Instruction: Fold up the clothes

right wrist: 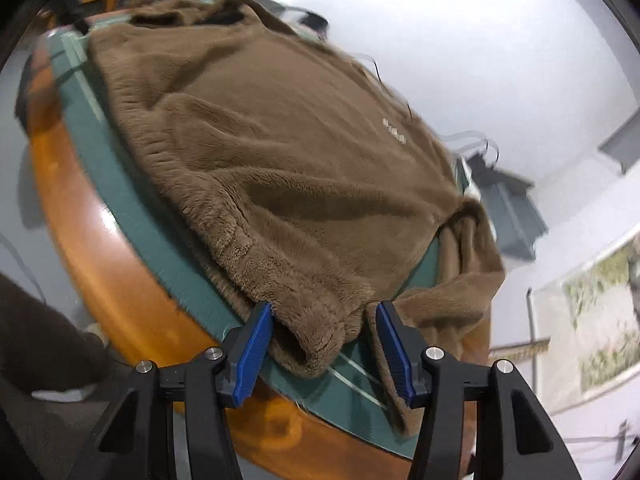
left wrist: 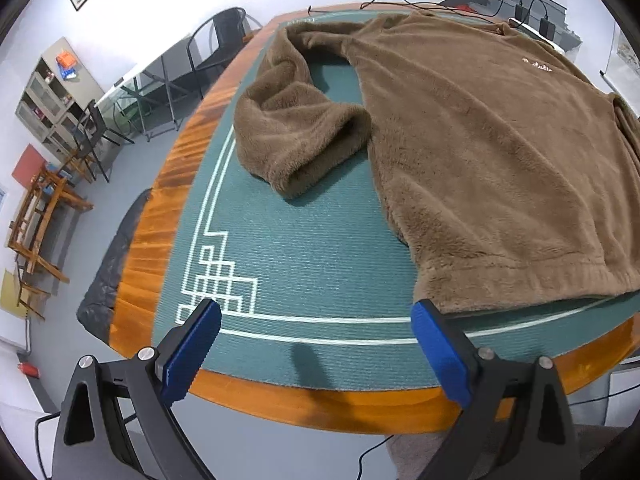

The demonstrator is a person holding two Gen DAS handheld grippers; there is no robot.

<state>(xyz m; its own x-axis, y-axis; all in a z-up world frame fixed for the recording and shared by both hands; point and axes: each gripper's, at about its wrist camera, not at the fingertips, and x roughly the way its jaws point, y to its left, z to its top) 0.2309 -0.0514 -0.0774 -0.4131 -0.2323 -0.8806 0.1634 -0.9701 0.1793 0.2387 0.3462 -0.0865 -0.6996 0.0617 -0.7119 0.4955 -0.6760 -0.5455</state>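
Observation:
A brown fleece sweater [left wrist: 480, 152] lies spread face up on the green mat [left wrist: 304, 248]. Its left sleeve [left wrist: 292, 128] is bunched up beside the body. My left gripper [left wrist: 316, 316] hangs open at the mat's near edge, its right finger just touching the hem corner, nothing held. In the right wrist view the same sweater [right wrist: 288, 168] fills the frame, and its other sleeve [right wrist: 452, 280] droops over the table edge. My right gripper [right wrist: 324, 312] is open with the hem's corner lying between its blue pads [right wrist: 256, 344].
The mat covers a wooden table [left wrist: 160, 208] with a rounded rim. Cables and black adapters [left wrist: 536, 16] lie at the far edge. Chairs [left wrist: 92, 136], a glass table and shelves stand left. A dark bag [left wrist: 108, 264] lies on the floor beside the table.

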